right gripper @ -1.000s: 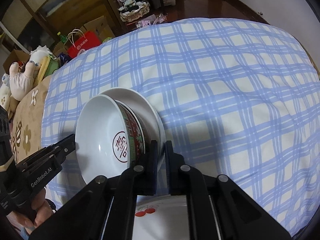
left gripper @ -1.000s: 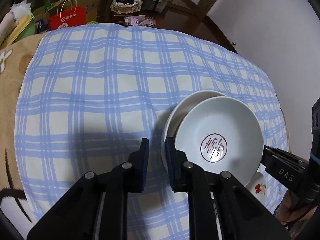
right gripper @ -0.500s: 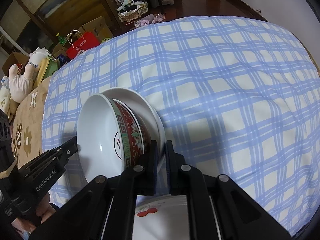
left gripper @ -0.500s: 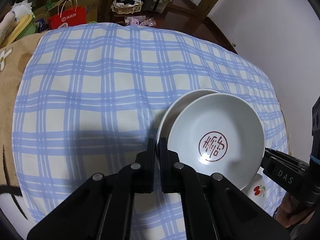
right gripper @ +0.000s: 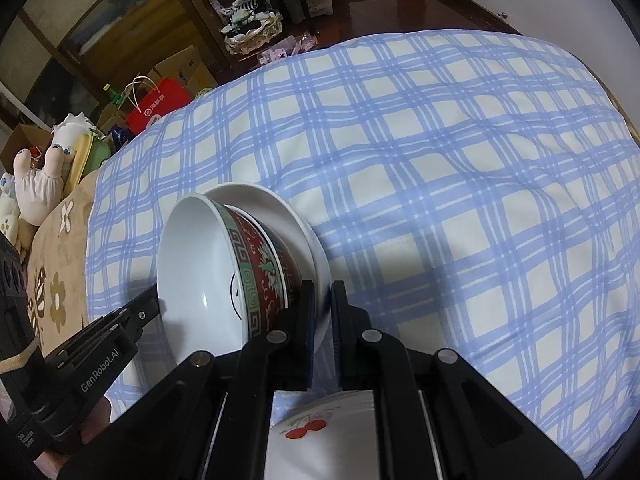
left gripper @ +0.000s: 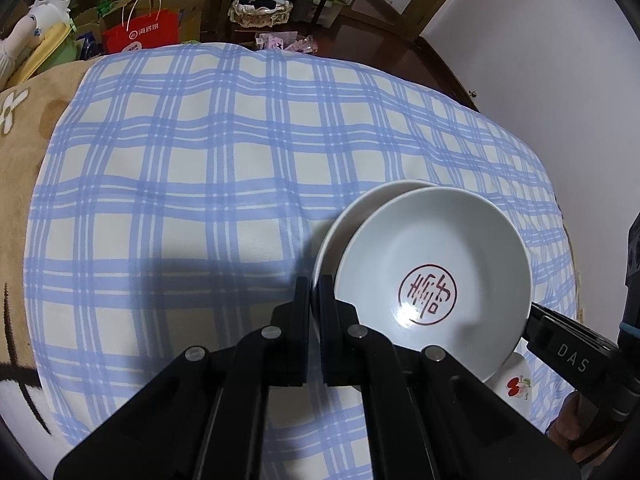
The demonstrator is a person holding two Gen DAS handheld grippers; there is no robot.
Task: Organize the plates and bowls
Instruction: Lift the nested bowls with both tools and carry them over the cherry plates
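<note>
White wall (left gripper: 540,60), dark wooden floor (right gripper: 384,4), wooden cabinet (right gripper: 120,36)

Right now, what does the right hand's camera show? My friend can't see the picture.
The right gripper is shut on the rim of a white plate that carries a red patterned bowl, tilted above a blue checked cloth. The left gripper holds the far side, and a cherry plate lies below.
</note>
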